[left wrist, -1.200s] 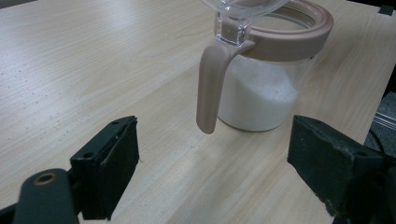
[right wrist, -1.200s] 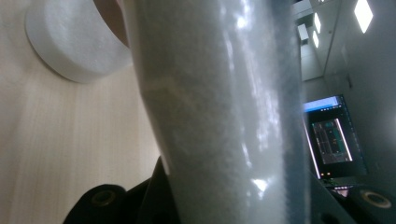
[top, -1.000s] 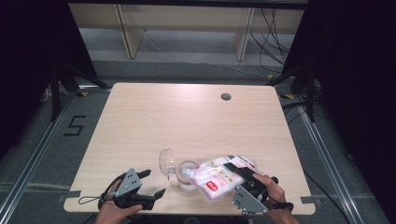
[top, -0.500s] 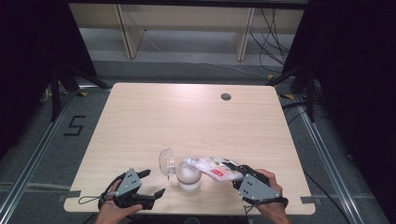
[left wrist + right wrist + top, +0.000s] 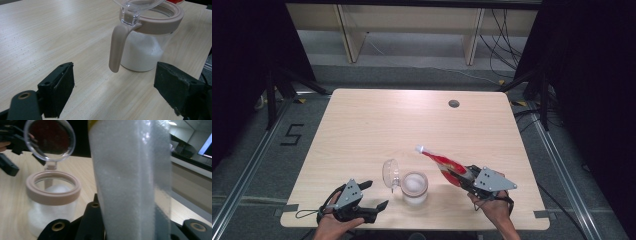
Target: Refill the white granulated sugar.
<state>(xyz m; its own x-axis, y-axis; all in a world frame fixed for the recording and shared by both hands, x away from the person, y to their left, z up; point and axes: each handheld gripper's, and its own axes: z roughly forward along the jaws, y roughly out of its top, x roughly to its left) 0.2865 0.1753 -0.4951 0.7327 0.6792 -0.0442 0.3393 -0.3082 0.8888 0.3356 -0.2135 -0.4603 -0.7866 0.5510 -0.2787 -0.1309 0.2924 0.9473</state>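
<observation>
Hazard: granules may be spilled past jar [image 5: 414, 188] (lid flipped up) if bag [image 5: 443, 163], clamped by right gripper [image 5: 466, 176], is tilted off-rim; left gripper [image 5: 373, 195] is kept agape, idle.

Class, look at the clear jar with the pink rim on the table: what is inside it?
The jar holds white granules, roughly half full, seen through its wall and open mouth. Its hinged lid stands open. Anything buried under the granules is hidden.
</observation>
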